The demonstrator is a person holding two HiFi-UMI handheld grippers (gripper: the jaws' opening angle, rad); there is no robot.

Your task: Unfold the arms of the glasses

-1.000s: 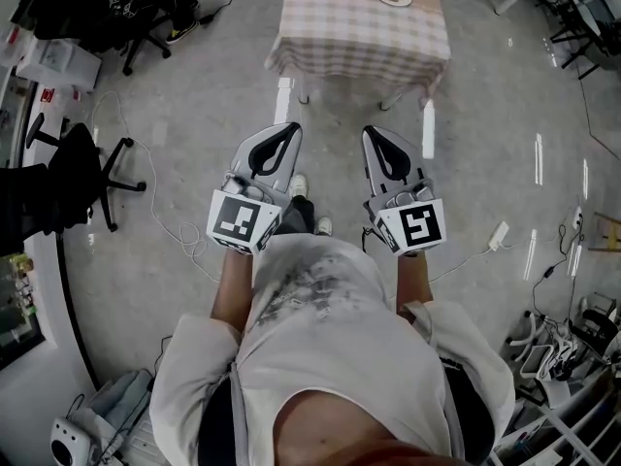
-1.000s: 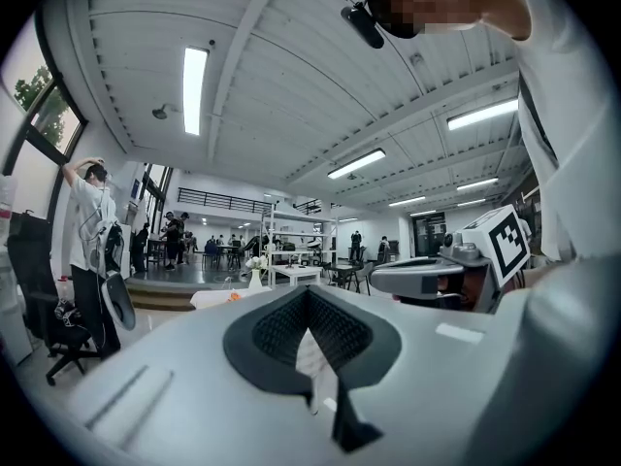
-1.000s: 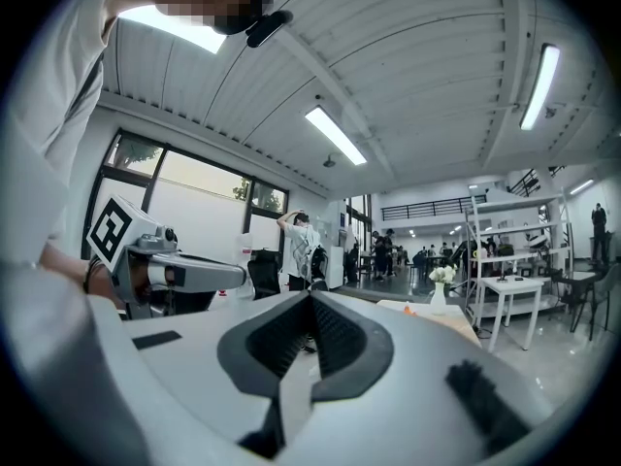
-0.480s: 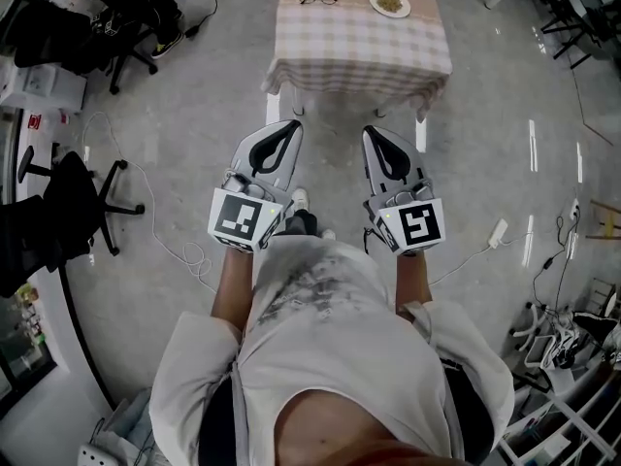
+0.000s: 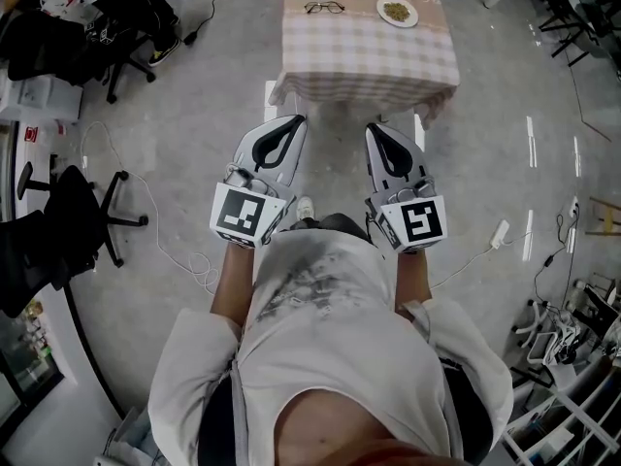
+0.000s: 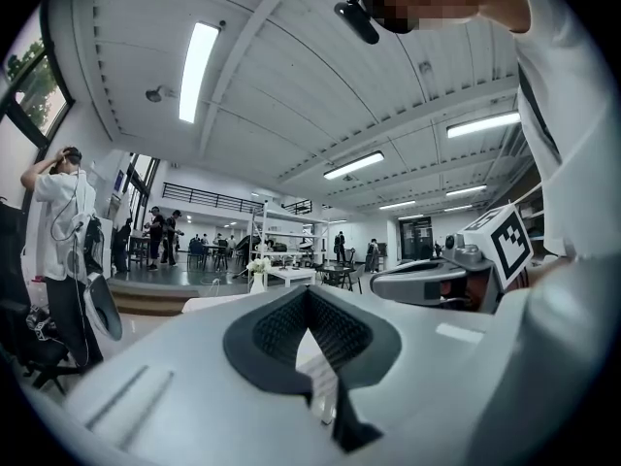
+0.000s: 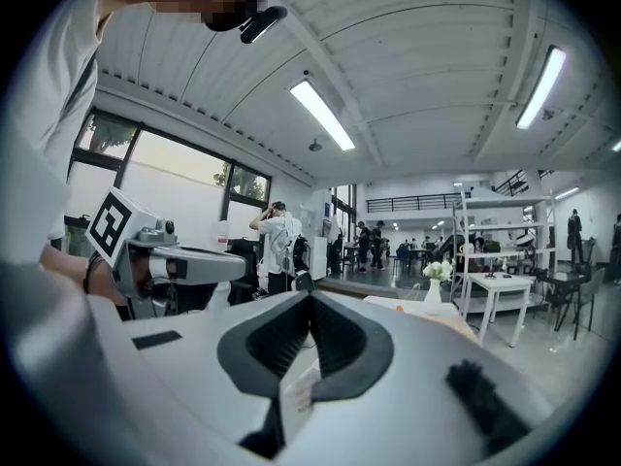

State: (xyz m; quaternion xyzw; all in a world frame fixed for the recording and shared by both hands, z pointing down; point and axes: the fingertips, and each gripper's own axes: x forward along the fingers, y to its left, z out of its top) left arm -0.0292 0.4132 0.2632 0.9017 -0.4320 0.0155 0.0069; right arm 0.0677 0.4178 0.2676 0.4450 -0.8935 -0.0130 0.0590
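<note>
On the glossy grey floor, a black swivel chair stands far left. The white-shelled left gripper and right gripper are both closed, empty. Beyond them, thin-framed glasses lie on the checked tablecloth, beside a round plate.

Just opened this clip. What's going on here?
A person stands on the floor, short of a table covered with a checked cloth, holding a gripper in each hand. The left gripper and the right gripper are both shut and empty, held out in front of the body. The glasses lie untouched on the table near a plate of food. They are too small to tell how their arms are set.
</note>
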